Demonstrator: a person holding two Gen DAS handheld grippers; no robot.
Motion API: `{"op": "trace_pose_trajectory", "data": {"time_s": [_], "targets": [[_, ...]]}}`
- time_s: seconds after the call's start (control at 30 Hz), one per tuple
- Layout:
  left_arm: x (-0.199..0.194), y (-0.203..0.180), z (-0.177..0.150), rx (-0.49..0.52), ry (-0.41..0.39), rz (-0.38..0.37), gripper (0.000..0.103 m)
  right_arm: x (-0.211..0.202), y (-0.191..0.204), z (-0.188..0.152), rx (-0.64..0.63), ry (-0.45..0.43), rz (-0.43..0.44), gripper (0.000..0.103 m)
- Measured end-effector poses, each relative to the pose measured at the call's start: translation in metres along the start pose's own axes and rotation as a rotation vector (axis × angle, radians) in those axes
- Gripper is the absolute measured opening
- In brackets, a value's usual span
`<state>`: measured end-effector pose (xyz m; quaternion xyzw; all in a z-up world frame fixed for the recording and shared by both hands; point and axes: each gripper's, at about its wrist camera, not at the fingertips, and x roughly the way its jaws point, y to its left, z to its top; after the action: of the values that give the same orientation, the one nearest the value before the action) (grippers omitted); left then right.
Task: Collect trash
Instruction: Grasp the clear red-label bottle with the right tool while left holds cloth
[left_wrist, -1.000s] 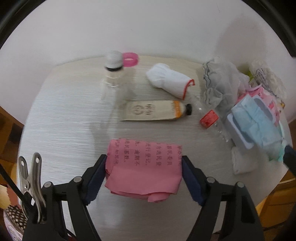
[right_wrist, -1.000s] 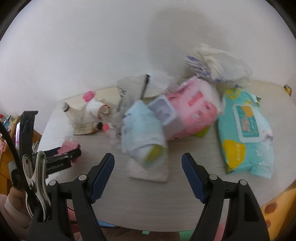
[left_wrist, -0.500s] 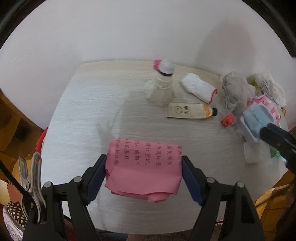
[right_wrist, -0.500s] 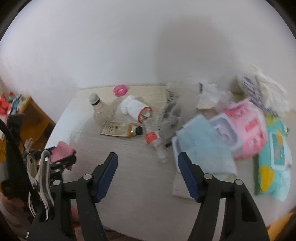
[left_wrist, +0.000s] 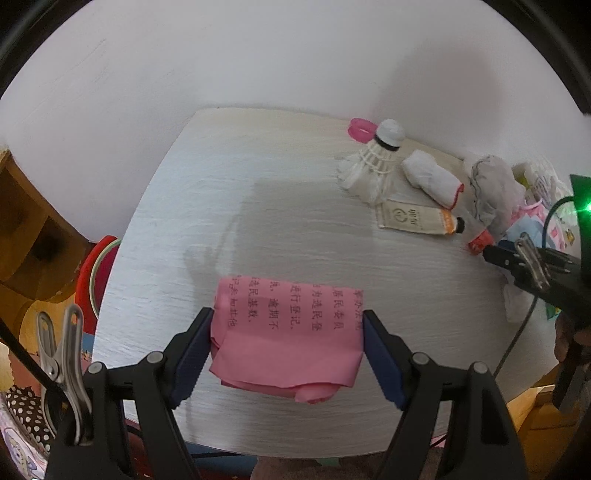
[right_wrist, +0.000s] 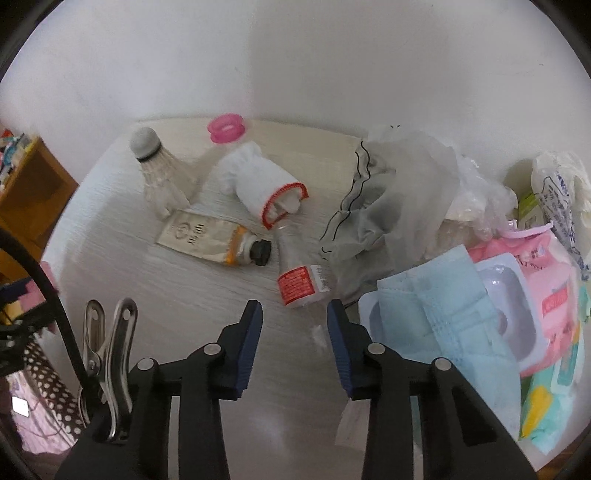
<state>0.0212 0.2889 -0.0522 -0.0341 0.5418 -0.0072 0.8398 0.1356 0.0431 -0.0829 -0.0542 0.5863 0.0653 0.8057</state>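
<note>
Found, at far left and below the edge of the table (left_wrist: 221, 206), the red rim of a container (left_wrist: 86, 273). Held the folded pink paper (left_wrist: 284, 343) in the left gripper (left_wrist: 286, 314): jaws set wide, one pad pressed to each side edge of the sheet, printed side up, over the near part of the tabletop. Saw bare wood beyond it.

Further right along the back of the table, picked out a pink ring (left_wrist: 360, 129) near the wall, a white shuttlecock (left_wrist: 373, 162) touching it in front, and a rolled white cloth with a red hem (left_wrist: 432, 177) just beside that. Found a cream tube with a black cap (left_wrist: 413, 219) lying flat in front of the shuttlecock and the roll.

Pointed the right gripper (right_wrist: 295, 314) steeply down at the table next to the tube. Had just been narrowing its jaws, now roughly a third apart, pads pressing on nothing. Saw the red-labelled end of a small clear bottle (right_wrist: 295, 266) just beyond the fingertips, in line with the gap, lying on its side between the tube's cap and a crumpled grey cloth (right_wrist: 384, 199).

Right of the gripper, noted a pale blue face mask (right_wrist: 436, 314) draped over a white plastic tray, and a pink pack of wipes (right_wrist: 546, 280) against that.
</note>
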Motion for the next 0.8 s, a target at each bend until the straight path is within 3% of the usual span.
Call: {"op": "trace_pose_trajectory", "data": {"time_s": [0.5, 0.8], "targets": [[0.003, 0.018, 0.002, -0.008, 0.009, -0.027, 0.081, 0.029, 0.004, 0.005, 0.019, 0.081, 0.025, 0.032], [0.001, 0.026, 0.001, 0.004, 0.003, -0.031, 0.081, 0.033, 0.015, -0.002, 0.093, 0.063, 0.028, 0.03]]}}
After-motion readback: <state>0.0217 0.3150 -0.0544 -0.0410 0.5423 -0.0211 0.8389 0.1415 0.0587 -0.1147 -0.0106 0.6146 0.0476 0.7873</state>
